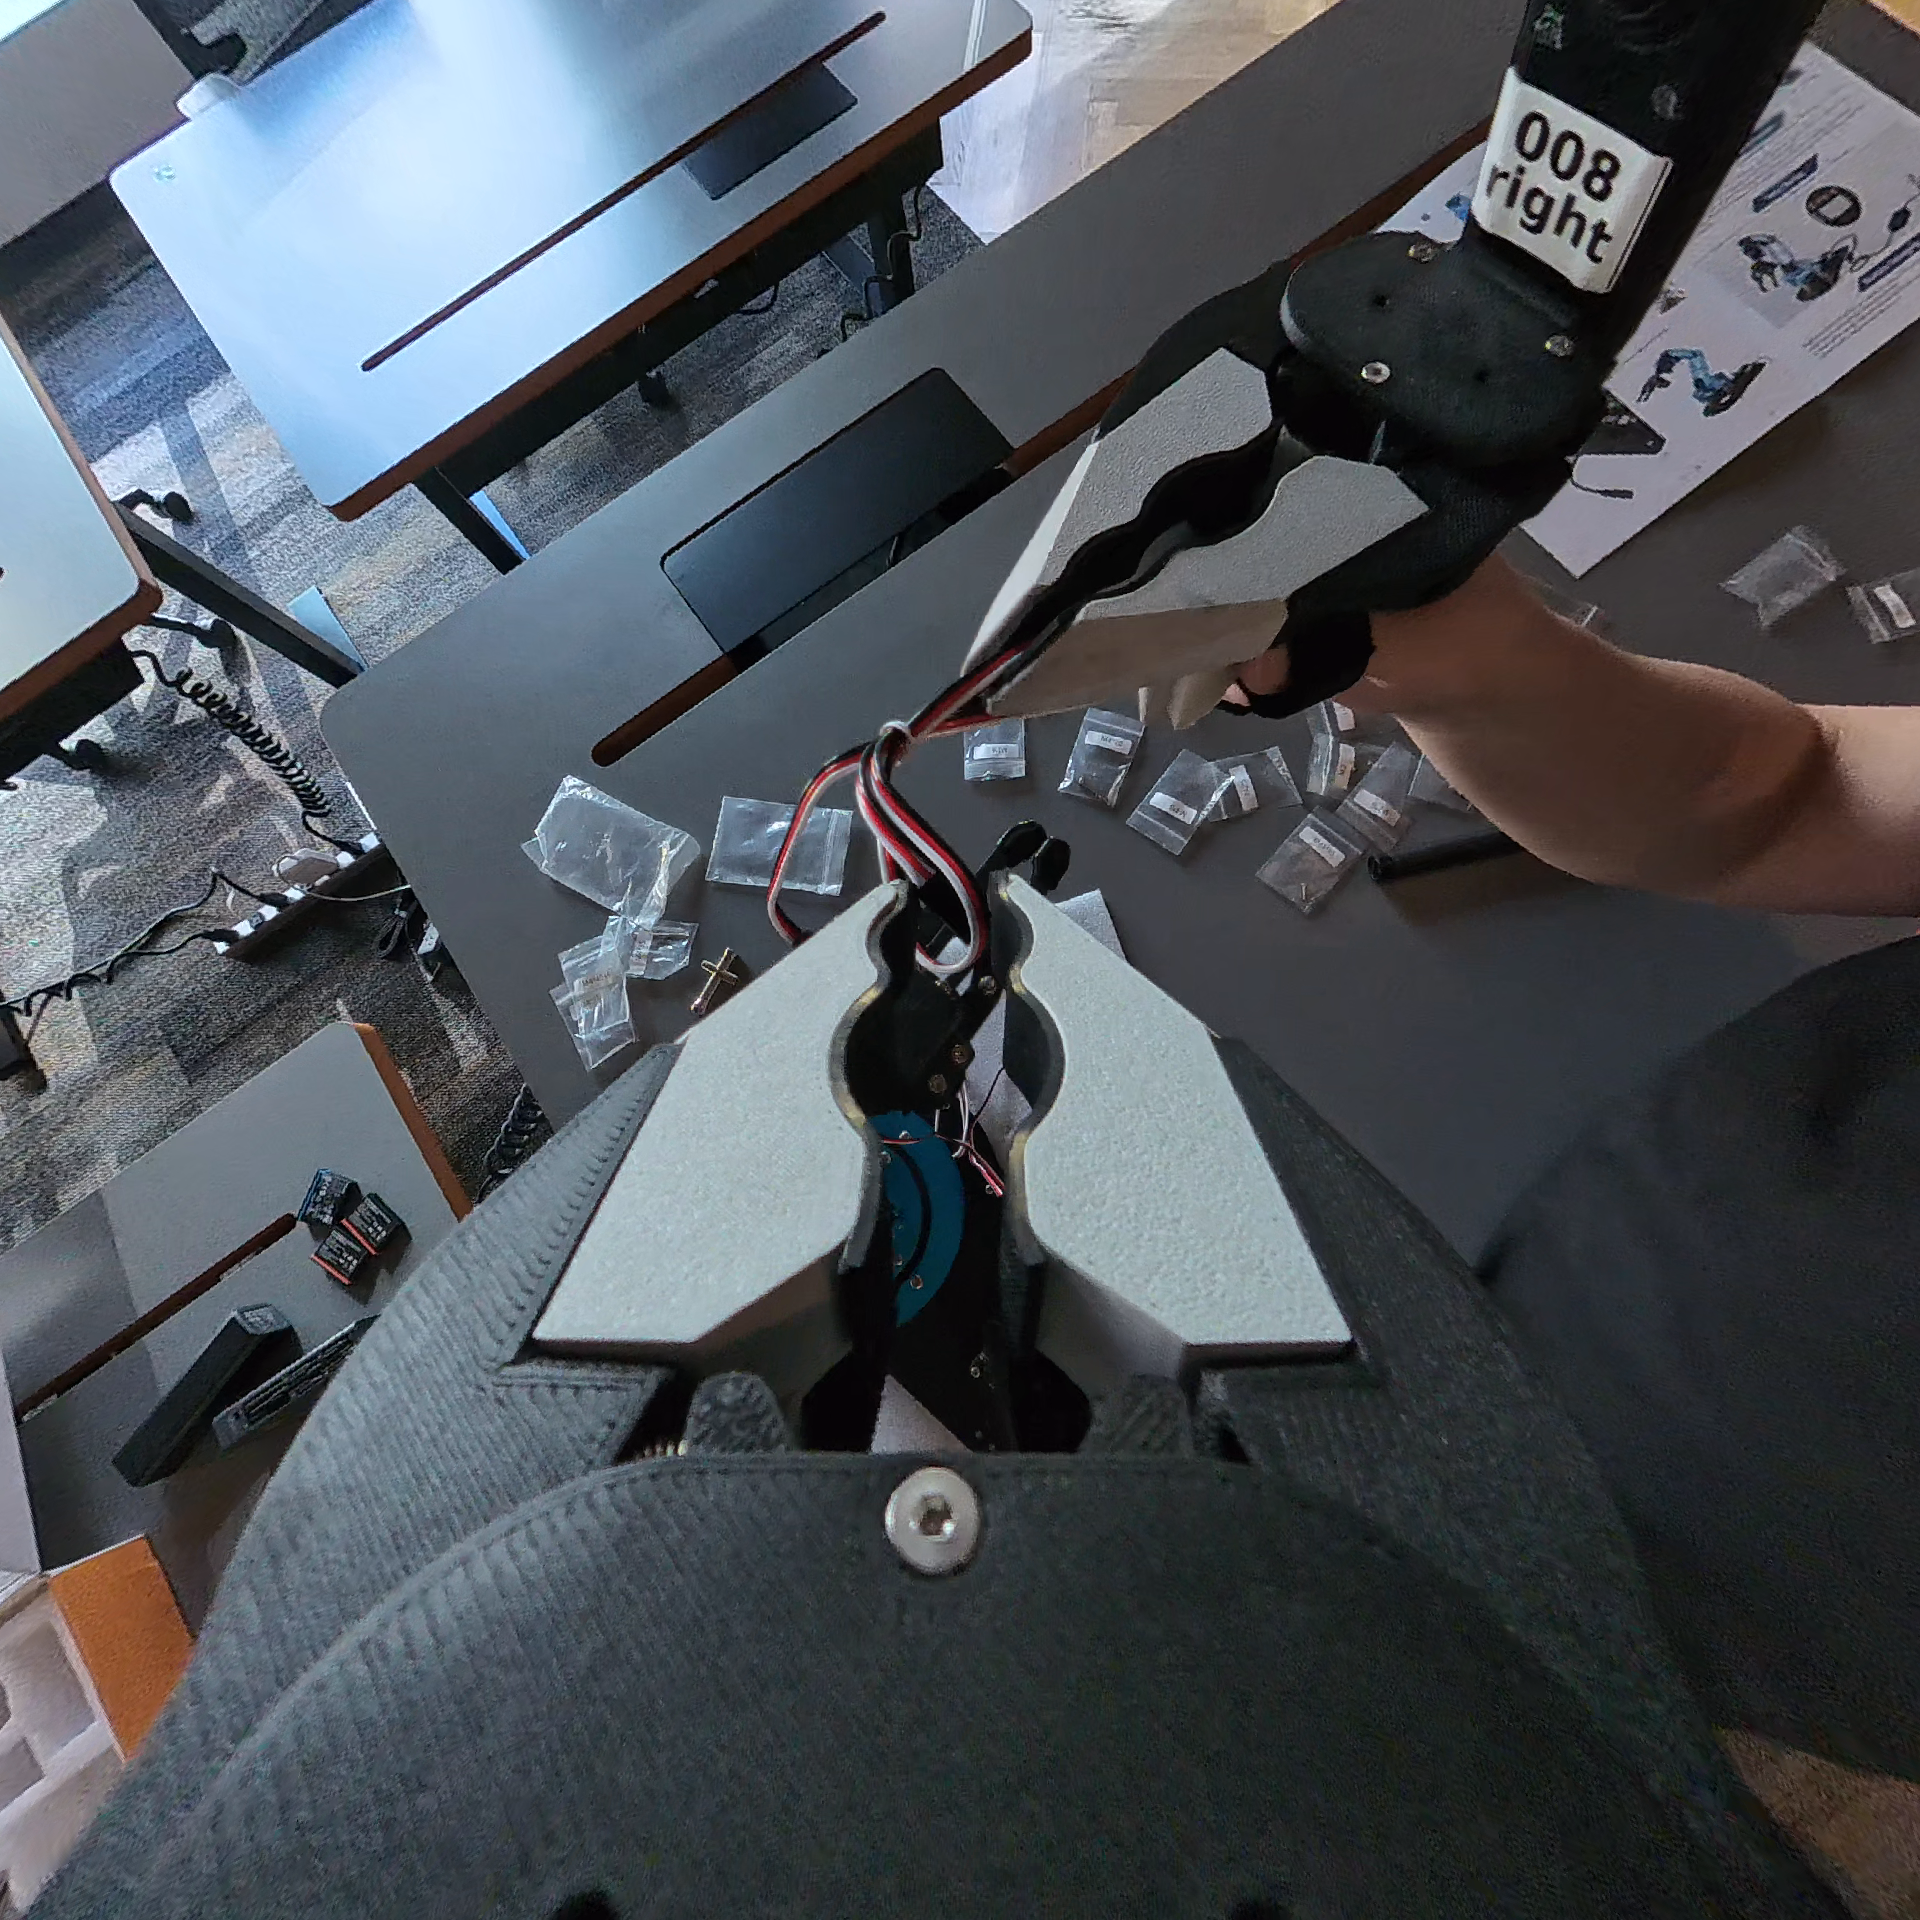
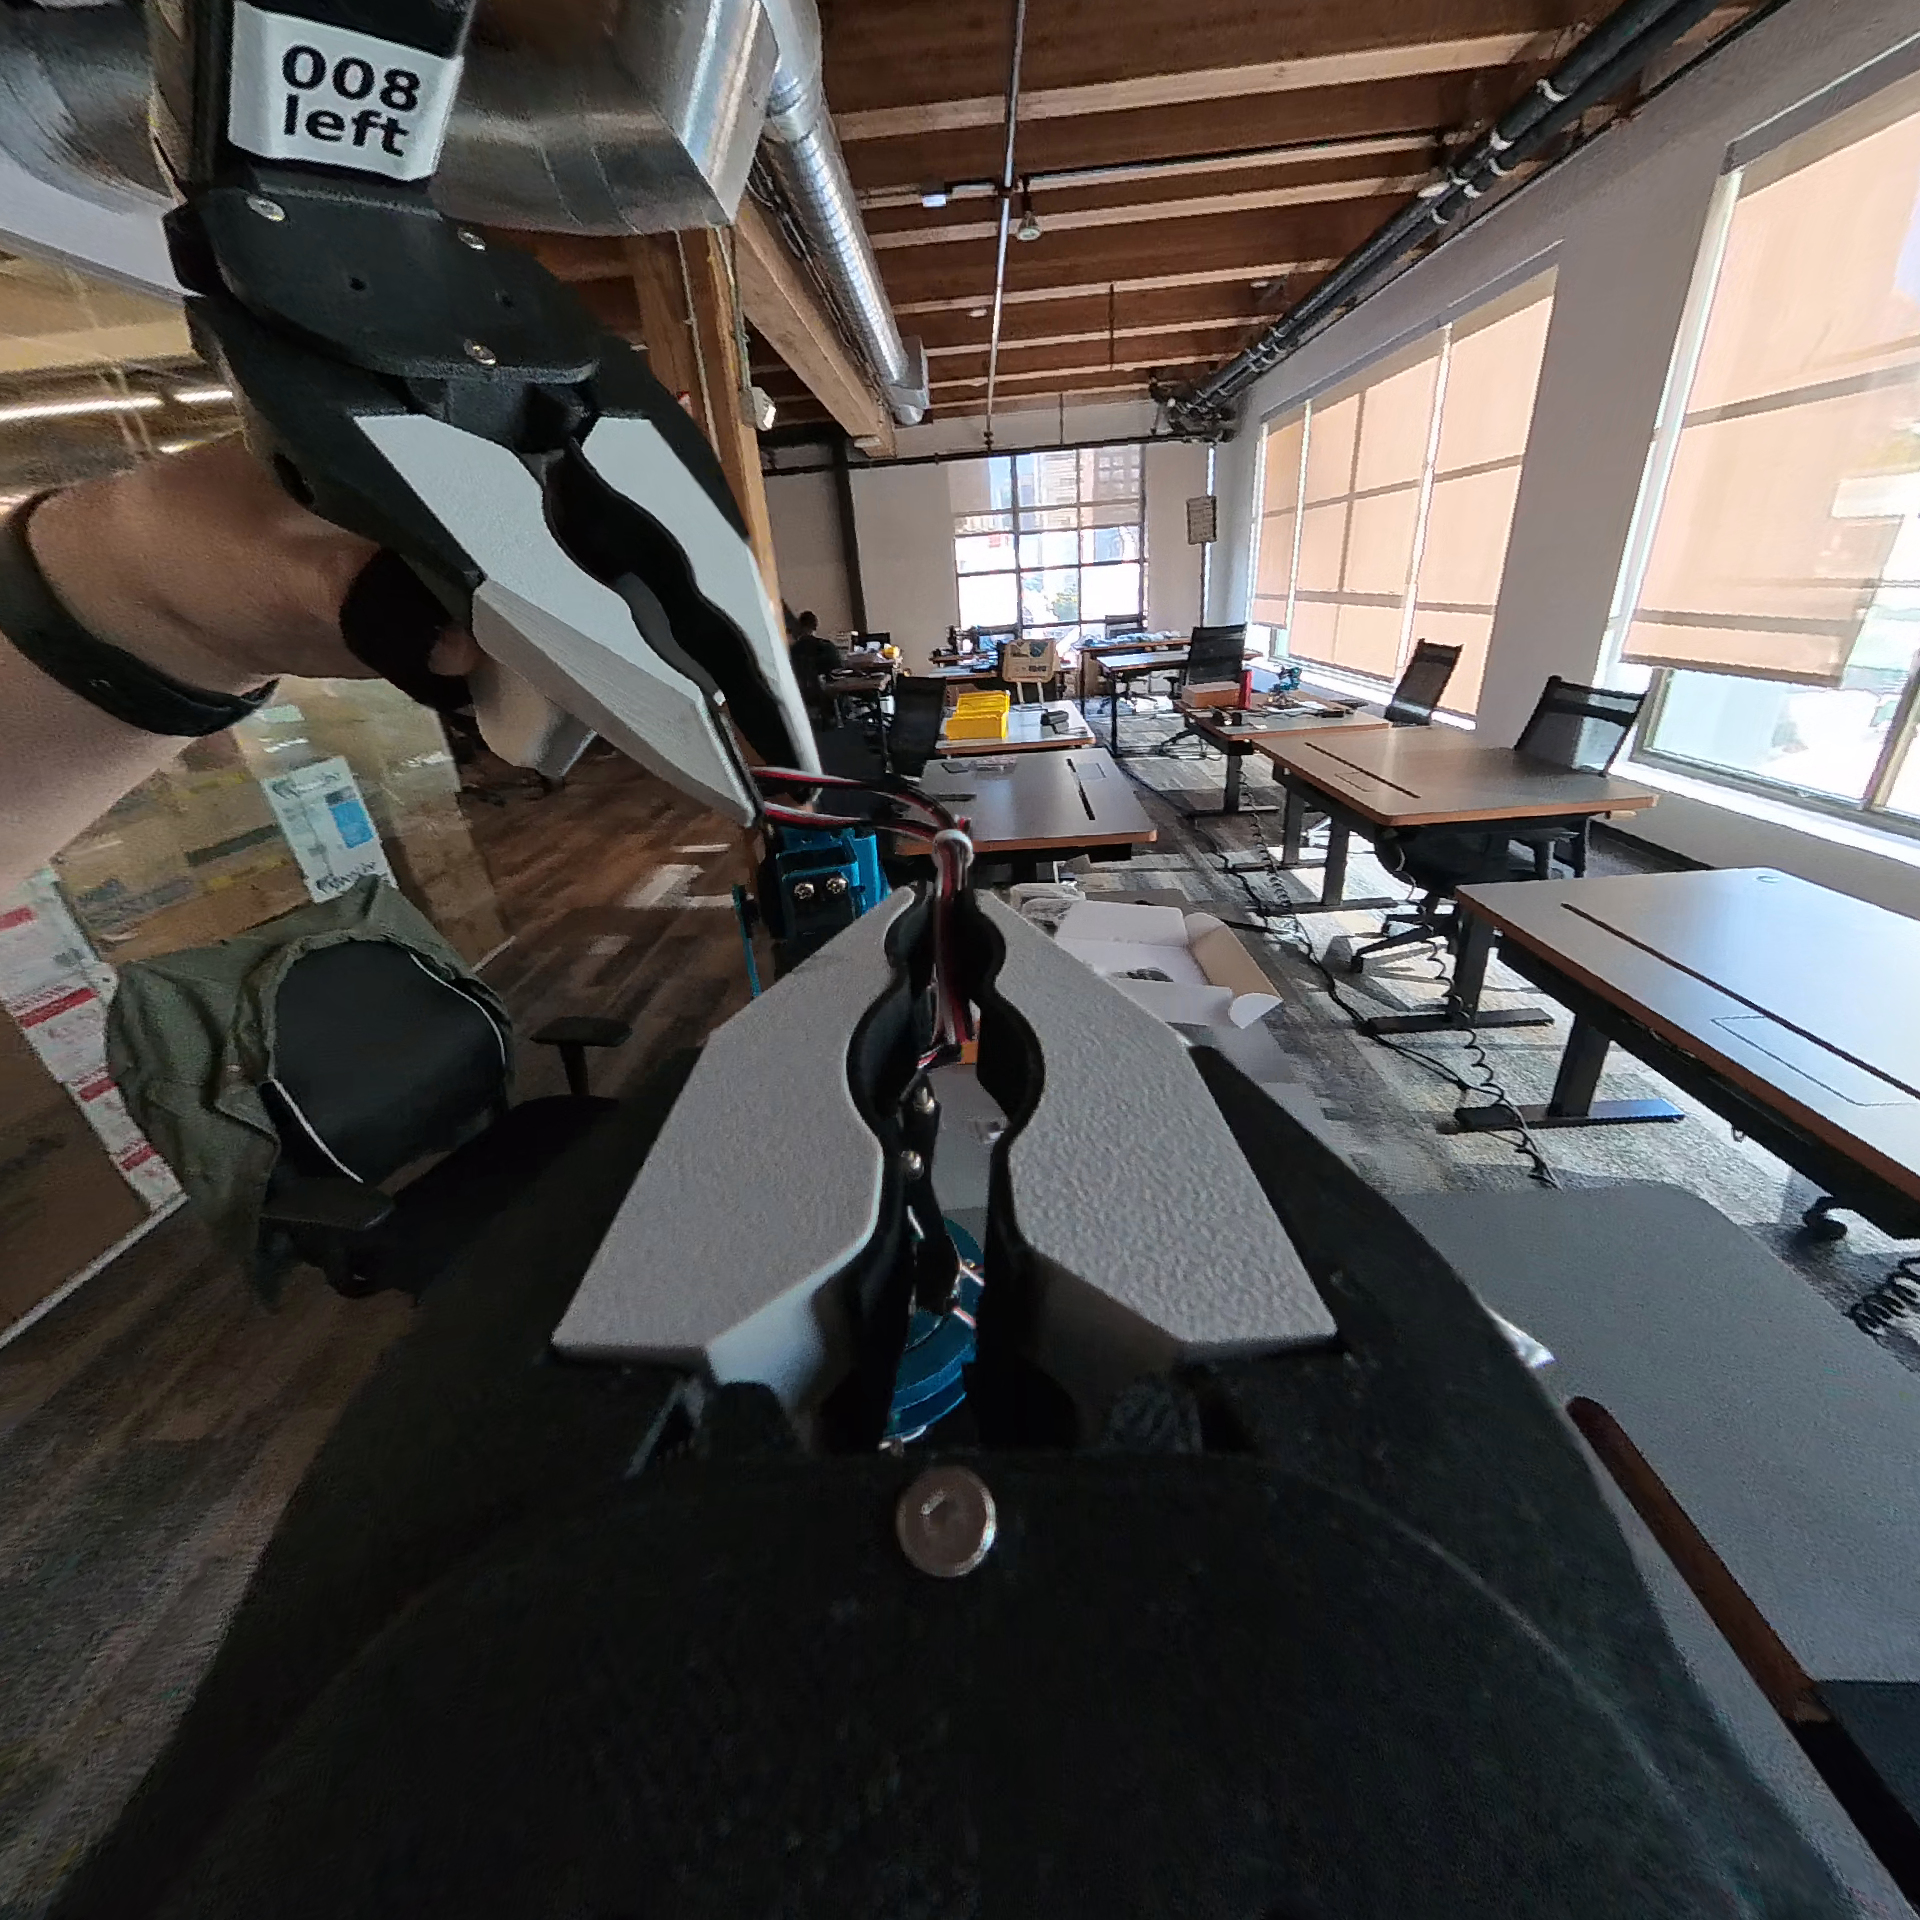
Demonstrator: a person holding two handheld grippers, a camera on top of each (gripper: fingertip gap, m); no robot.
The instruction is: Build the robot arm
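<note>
In the left wrist view my left gripper [image 1: 945,894] is shut on a small black servo assembly [image 1: 914,1023] with a blue disc [image 1: 920,1205], held above a dark table [image 1: 1351,1039]. A bundle of red, white and black wires [image 1: 883,810] loops up from the assembly into my right gripper [image 1: 997,681], which is shut on it from the upper right. In the right wrist view my right gripper [image 2: 940,904] pinches the wires [image 2: 951,987]. The left gripper [image 2: 774,790] comes in from the upper left there, with a blue part [image 2: 831,862] at its tip.
Several small plastic bags [image 1: 779,842] lie on the table, with a brass cross-shaped tool [image 1: 717,977], a black rod [image 1: 1444,857] and a printed sheet [image 1: 1766,260]. Small black boxes [image 1: 348,1226] sit on a side desk. Desks [image 2: 1455,779] and chairs [image 2: 384,1049] fill the room. Tip to tip, the grippers are about 5 centimeters apart.
</note>
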